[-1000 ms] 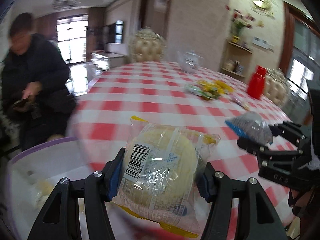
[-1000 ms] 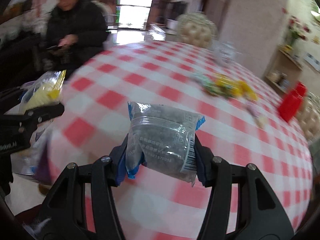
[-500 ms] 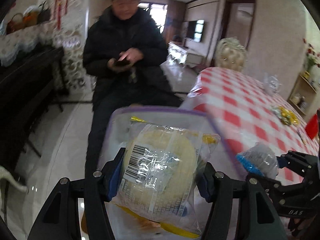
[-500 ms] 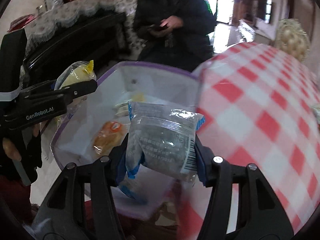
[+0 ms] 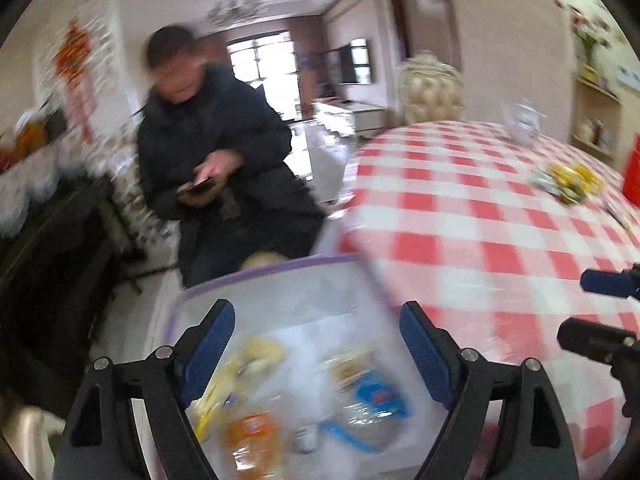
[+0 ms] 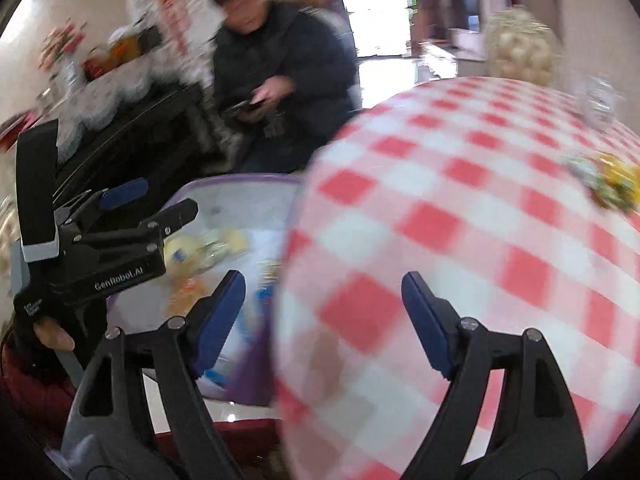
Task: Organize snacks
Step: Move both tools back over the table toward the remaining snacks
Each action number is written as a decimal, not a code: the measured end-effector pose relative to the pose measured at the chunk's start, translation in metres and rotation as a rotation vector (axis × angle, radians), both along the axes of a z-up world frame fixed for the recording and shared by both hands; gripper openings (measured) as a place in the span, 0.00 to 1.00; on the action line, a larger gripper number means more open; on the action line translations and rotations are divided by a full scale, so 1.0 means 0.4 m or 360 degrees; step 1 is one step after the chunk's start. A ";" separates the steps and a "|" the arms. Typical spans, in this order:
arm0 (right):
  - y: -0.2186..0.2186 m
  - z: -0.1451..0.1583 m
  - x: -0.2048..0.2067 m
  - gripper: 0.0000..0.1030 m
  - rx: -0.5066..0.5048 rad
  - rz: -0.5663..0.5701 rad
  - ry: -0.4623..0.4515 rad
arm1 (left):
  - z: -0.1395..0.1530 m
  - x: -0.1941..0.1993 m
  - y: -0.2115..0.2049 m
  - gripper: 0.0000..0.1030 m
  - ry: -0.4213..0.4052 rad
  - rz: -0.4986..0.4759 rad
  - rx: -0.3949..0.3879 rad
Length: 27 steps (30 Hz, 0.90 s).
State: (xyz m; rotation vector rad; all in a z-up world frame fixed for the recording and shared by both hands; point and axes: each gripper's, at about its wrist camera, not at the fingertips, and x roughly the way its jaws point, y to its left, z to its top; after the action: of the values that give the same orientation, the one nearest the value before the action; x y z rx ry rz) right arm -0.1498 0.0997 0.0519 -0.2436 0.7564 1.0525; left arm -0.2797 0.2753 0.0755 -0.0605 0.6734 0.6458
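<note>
My left gripper (image 5: 314, 320) hangs over a white bin with a purple rim (image 5: 280, 266); its jaws are opening and nothing is between them. Blurred in the bin below lie the yellow cake packet (image 5: 250, 362), the grey packet with blue edges (image 5: 376, 404) and an orange packet (image 5: 252, 436). My right gripper (image 6: 324, 292) is over the edge of the red-checked table (image 6: 460, 208), beside the bin (image 6: 240, 184); its jaws are opening too, empty. Each gripper shows in the other's view: the right gripper (image 5: 576, 306) and the left gripper (image 6: 166, 200).
A person in a dark jacket (image 5: 208, 152) sits just behind the bin, holding a phone. On the far table lie a pile of yellow and green snacks (image 5: 572, 178), a red container (image 5: 632, 176) and a glass jar (image 5: 520, 120). A padded chair (image 5: 432, 88) stands beyond.
Both grippers have let go: the cake packet and the grey packet have left the jaws and lie in the bin. Both views swung left to the bin, then partly back toward the table.
</note>
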 end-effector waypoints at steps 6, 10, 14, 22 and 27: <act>-0.208 0.028 0.082 0.85 -0.0095 -0.0452 -0.0190 | 0.025 0.172 -0.204 0.83 0.0039 -0.0314 0.0082; -0.340 0.042 0.129 0.87 -0.0157 -0.0692 -0.0243 | 0.023 0.263 -0.326 0.83 0.0090 -0.0481 0.0096; -0.465 0.043 0.176 0.87 -0.0162 -0.0897 -0.0226 | 0.014 0.339 -0.451 0.83 0.0166 -0.0620 0.0170; -0.617 0.028 0.213 0.87 -0.0178 -0.1085 -0.0170 | -0.005 0.439 -0.606 0.83 0.0228 -0.0825 0.0198; -0.670 0.003 0.253 0.87 -0.0179 -0.1140 -0.0123 | -0.024 0.492 -0.647 0.83 0.0264 -0.0874 0.0201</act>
State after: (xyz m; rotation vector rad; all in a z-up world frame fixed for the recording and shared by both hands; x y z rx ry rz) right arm -0.0485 -0.1683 0.0531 -0.0917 0.7511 0.3219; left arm -0.0830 0.0167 0.0658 0.2903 0.7663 0.1624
